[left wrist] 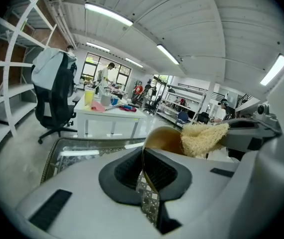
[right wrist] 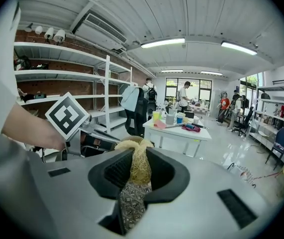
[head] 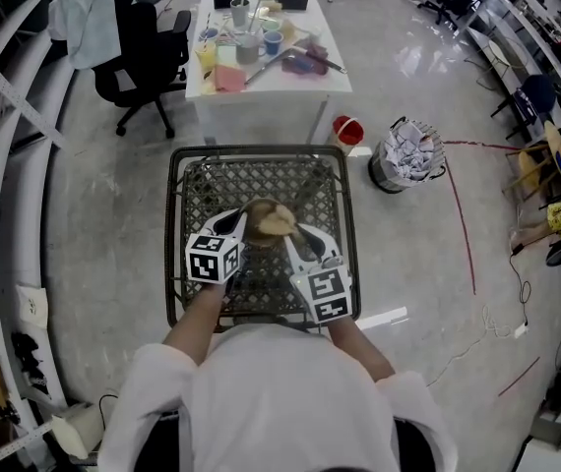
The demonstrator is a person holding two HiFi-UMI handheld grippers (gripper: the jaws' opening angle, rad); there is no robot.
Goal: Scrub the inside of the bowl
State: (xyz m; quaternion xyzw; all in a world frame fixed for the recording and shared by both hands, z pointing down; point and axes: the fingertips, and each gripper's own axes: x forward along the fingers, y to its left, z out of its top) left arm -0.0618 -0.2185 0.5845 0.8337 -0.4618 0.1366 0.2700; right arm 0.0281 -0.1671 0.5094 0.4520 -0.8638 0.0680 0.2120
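Observation:
A brown bowl [head: 259, 214] is held tilted above the lattice-topped table [head: 202, 180]. My left gripper [head: 239, 224] is shut on its thin rim; in the left gripper view the rim [left wrist: 144, 159] runs between the closed jaws and the bowl's inside [left wrist: 163, 139] faces right. A pale yellow fibrous scrubber [head: 280, 224] rests against the bowl's inside [left wrist: 202, 137]. My right gripper [head: 296, 234] is shut on this scrubber [right wrist: 136, 164], whose tuft sticks out past the jaws. The left gripper's marker cube [right wrist: 66, 116] shows close on the left.
Beyond the lattice table stands a white desk [head: 261, 87] with cups and cloths. A black office chair [head: 143, 52] is at its left. A red container [head: 348, 131] and a wire bin of crumpled paper [head: 408, 153] sit on the floor to the right.

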